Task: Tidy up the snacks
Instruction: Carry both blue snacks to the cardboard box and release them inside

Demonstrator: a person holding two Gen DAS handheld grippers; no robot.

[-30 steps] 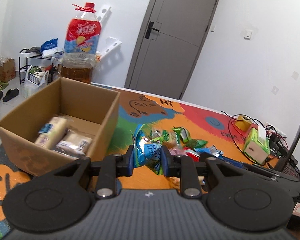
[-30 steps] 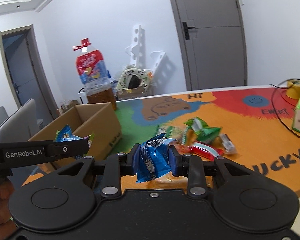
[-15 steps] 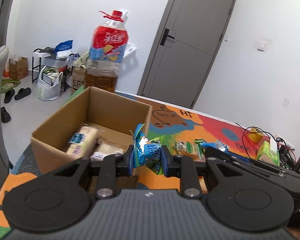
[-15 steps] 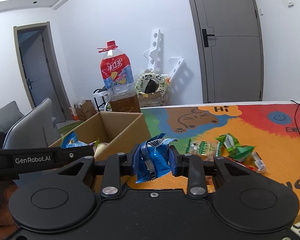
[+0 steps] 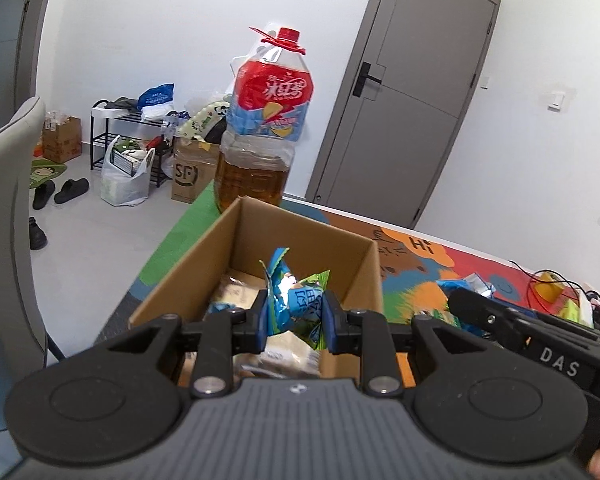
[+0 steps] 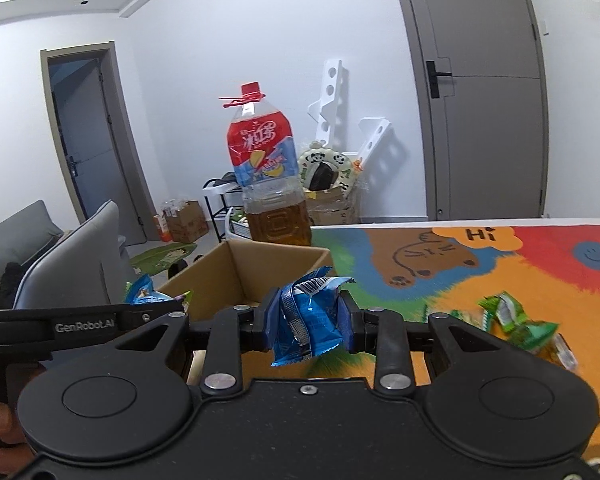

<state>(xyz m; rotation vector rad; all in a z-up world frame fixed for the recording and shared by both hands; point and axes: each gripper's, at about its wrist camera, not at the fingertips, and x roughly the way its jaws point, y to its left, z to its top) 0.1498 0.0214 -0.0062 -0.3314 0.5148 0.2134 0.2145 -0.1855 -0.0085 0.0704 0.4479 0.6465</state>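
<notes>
Left wrist view: left gripper (image 5: 295, 320) at lower centre, level, pointing forward over the open top of a cardboard box (image 5: 204, 280); jaws clamped on a blue-green snack packet (image 5: 296, 304), held above pale wrapped snacks (image 5: 288, 350) on the box floor. Large bottle (image 5: 266, 128) of amber liquid stands upright just behind the box, upper centre. Right gripper's black body (image 5: 540, 340) enters from the right edge.

Right wrist view: right gripper (image 6: 306, 322) at lower centre, level, jaws clamped on a crumpled blue snack packet (image 6: 308, 320), held near the box's right front corner, beside rather than over the opening as far as can be told. Green snack packets (image 6: 516, 320) lie loose on the colourful table mat (image 6: 440, 280), right of centre. Grey chair (image 6: 72, 256) at left.
</notes>
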